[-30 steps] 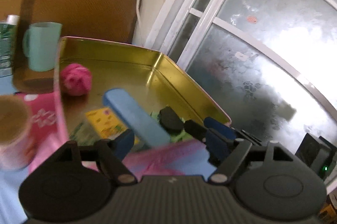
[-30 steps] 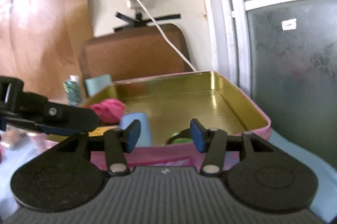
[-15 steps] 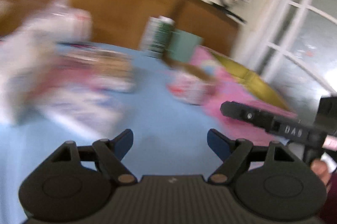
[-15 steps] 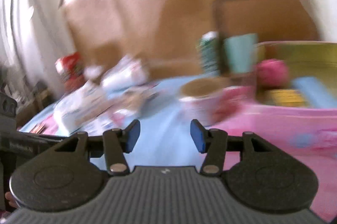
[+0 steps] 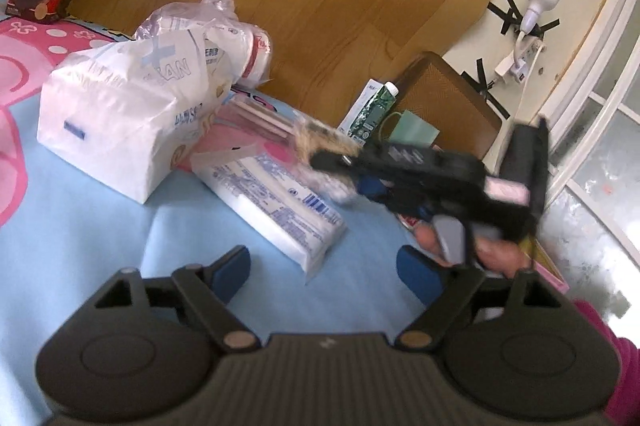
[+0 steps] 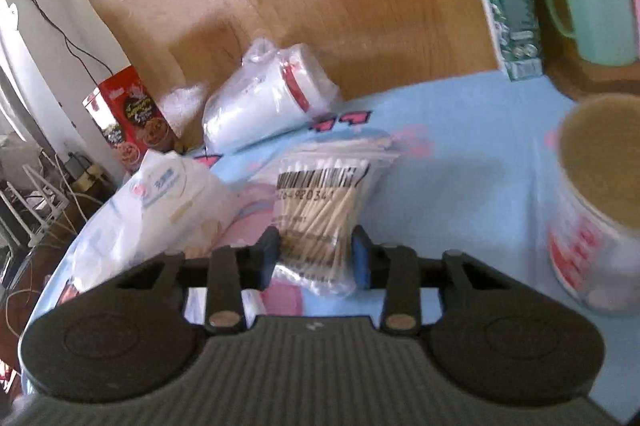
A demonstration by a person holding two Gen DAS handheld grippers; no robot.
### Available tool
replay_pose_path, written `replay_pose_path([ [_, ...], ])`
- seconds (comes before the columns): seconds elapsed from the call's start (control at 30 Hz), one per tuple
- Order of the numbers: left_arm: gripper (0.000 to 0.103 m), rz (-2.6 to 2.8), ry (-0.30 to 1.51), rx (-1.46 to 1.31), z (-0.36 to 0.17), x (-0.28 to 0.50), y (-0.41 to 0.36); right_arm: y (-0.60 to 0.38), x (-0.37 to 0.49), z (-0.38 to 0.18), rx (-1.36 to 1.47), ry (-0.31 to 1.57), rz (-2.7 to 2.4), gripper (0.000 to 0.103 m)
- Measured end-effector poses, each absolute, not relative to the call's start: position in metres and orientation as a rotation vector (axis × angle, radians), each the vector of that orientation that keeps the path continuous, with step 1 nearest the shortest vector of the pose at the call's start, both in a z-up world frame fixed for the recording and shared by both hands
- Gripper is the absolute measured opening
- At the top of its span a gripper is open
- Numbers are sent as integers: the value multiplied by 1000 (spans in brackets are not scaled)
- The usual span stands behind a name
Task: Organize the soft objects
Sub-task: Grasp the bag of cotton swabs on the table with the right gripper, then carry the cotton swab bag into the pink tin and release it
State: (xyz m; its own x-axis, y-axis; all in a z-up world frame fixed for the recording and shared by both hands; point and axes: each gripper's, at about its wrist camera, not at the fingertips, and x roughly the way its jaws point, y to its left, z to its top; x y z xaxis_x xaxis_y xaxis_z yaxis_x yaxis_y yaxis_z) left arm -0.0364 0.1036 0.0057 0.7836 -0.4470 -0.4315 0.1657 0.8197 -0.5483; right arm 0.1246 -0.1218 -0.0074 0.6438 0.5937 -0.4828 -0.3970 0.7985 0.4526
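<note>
Cotton-swab bag (image 6: 320, 222) clamped by right gripper (image 6: 316, 258) — sticks aligned lengthwise away from it, left gripper (image 5: 324, 272) held apart, paper cup (image 6: 596, 202) upright at table's right edge.

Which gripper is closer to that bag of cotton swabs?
Right. The right gripper has the cotton swab bag between its fingers; the left gripper hovers open, off to the side.

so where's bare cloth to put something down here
Bare blue cloth shows between the left gripper and the flat tissue pack, and between the cotton swab bag and the paper cup. It is crowded around the big tissue bag.
</note>
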Motion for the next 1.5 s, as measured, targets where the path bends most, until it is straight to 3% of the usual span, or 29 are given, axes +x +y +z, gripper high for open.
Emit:
replay_pose_path([
  [0.37,84,-452,619,-539,14,-41,82,-225,5,-11,331,705,625,40],
  [0.47,84,-565,645,-508,25,-36,50,-243,-28,-11,284,652,563,50],
  [0.53,84,-635,687,-475,27,-29,24,-246,-44,-12,242,611,483,68],
  [0.73,79,-757,842,-406,20,-6,-45,-232,-68,-16,152,530,455,75],
  [0.93,74,-775,889,-348,9,-6,-75,-214,-76,-29,-67,487,435,74],
  [0.97,71,-779,891,-342,9,-6,-78,-214,-77,-30,-70,474,435,72],
  [1.0,71,-776,892,-339,10,-8,-79,-216,-77,-30,-60,470,433,62],
  [1.07,71,-777,878,-317,17,-7,-85,-216,-74,-29,-73,453,411,58],
  [1.3,71,-909,720,-209,74,16,-130,-252,-68,5,-69,261,275,58],
  [1.5,71,-966,672,-173,89,59,-206,-298,-35,24,-39,227,109,58],
])
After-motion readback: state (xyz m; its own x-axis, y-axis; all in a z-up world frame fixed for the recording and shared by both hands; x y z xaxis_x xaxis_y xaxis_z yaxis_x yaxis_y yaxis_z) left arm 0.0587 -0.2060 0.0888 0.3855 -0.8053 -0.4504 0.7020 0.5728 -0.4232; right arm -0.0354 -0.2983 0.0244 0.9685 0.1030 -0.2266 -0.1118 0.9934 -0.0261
